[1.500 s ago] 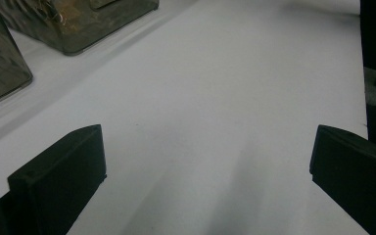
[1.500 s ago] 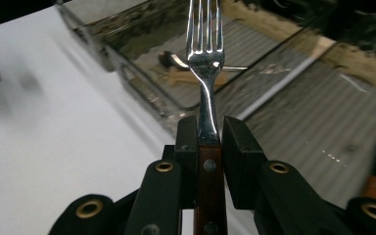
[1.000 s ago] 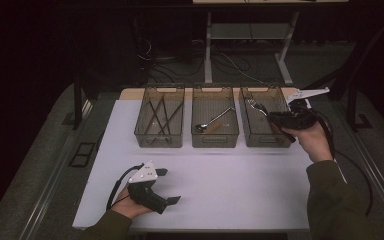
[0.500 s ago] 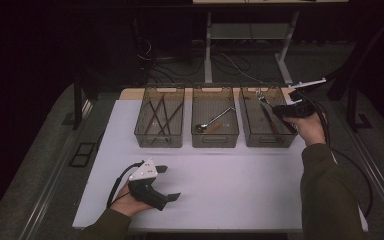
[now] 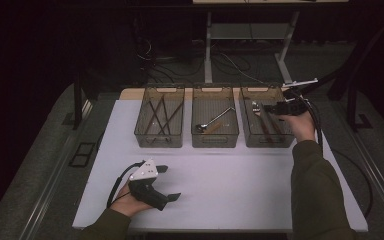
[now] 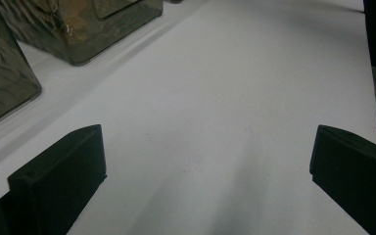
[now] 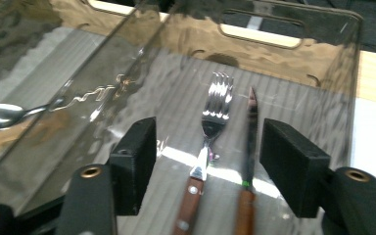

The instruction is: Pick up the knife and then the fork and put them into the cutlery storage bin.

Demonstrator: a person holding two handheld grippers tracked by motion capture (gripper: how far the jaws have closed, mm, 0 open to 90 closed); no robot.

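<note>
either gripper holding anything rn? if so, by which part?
Nothing held. Left gripper rests open on the bare white table. Right gripper hangs open over the right bin, jaws either side of the fork and knife.

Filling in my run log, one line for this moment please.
right gripper: open, over right bin, fork and knife between fingers | left gripper: open, idle over white mat

Left gripper (image 5: 167, 182) near left, held low in the left hand (image 5: 130, 197), jaws wide apart. Right gripper (image 5: 275, 107) far right, right arm (image 5: 312, 175) extended, jaws parted.
</note>
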